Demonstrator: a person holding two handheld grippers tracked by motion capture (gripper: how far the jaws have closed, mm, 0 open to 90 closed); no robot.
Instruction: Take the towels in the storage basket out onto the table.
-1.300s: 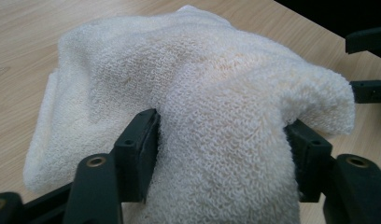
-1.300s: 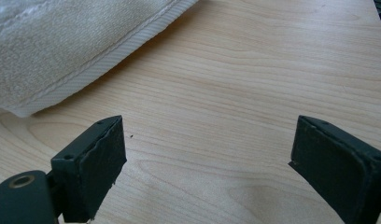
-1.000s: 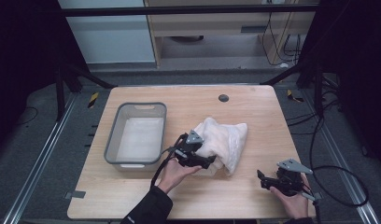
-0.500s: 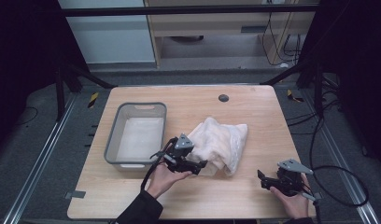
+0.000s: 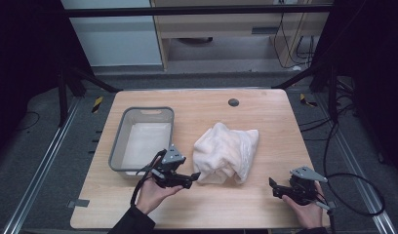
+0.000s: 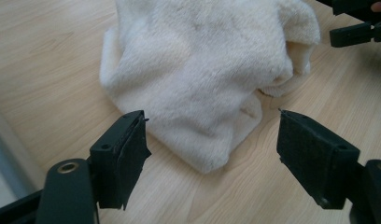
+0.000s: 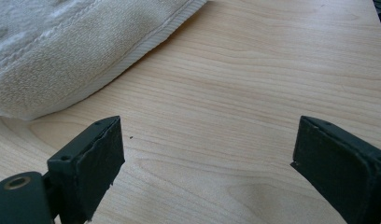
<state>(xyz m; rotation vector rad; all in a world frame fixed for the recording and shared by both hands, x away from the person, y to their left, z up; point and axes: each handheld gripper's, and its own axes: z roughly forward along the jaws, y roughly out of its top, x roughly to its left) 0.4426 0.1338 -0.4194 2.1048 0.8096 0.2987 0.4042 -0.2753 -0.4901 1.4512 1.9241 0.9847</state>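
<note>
A crumpled white towel lies in a heap at the middle of the wooden table. My left gripper sits just off the towel's near-left edge, open, its tips pointing at the cloth but apart from it. In the left gripper view the towel rises just beyond the wide-apart jaws of the left gripper, which hold nothing. My right gripper rests near the table's front right, open and empty. In its own view the right gripper hovers over bare wood, the towel's hemmed edge lying off to the upper left.
A grey plastic bin stands left of the towel, close behind my left hand, with a pale cloth lining its bottom. A dark round grommet sits near the table's far edge. Cables trail off the right side.
My left gripper has drawn back from the towel toward the table's front and left, and is now apart from the cloth. The right gripper has stayed put.
</note>
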